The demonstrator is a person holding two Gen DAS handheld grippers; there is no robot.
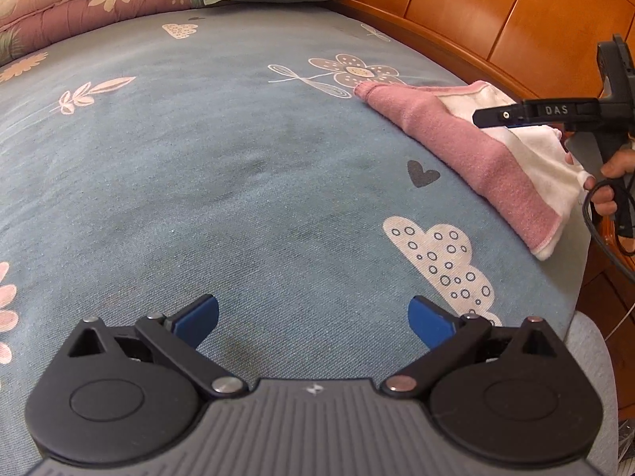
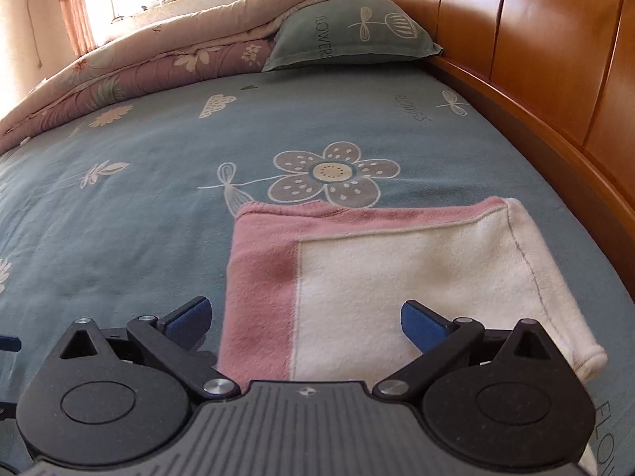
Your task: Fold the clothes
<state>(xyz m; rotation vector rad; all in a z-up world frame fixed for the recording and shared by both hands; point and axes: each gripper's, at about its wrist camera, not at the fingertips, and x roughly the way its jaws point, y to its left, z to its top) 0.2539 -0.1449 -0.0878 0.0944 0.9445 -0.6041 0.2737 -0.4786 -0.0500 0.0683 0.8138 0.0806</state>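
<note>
Both jaws stand wide and hold nothing, your right gripper (image 2: 303,321) hovering over the pink-and-white fleece garment (image 2: 397,277) lying folded flat near the wooden headboard (image 2: 535,59), your left gripper (image 1: 313,317) over bare blue sheet (image 1: 238,178).

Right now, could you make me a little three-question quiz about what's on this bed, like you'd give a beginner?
1. True or false: the left gripper is clamped on the pink and white cloth.
2. Which lies nearest the wooden headboard? A) quilt B) green pillow C) curtain
3. Fill in: both grippers' jaws stand ____.

Key: 1 false, it is over bare bedsheet; 2 B; 3 open. The right gripper is over the cloth, holding nothing.
</note>
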